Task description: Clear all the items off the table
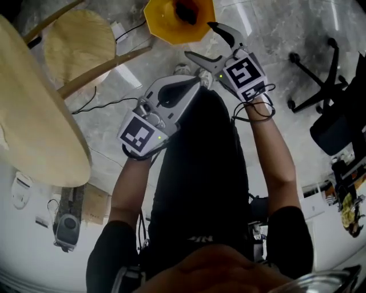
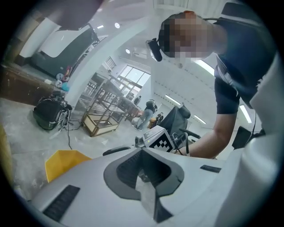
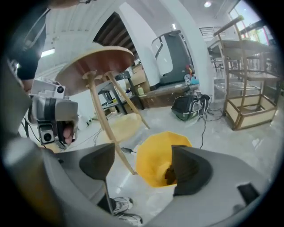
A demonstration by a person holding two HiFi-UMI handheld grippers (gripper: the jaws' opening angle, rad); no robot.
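Beside the round surface (image 1: 34, 114), the right tool (image 1: 198, 39) stood with jaws apart, nothing between them, aimed at a yellow bin (image 1: 166, 26). A dark item (image 1: 186, 11) lay inside the bin (what it was I couldn't tell). The head view cropped the bin at the top edge, and the right gripper view half hid the item behind a jaw. The left tool (image 1: 195, 84) was closed and empty; its view caught only the bin's corner.

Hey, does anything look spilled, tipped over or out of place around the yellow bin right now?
Nothing stands out. The yellow bin stands upright on the floor with something dark inside, and no spill shows beside it. The right gripper hangs open and empty above it.
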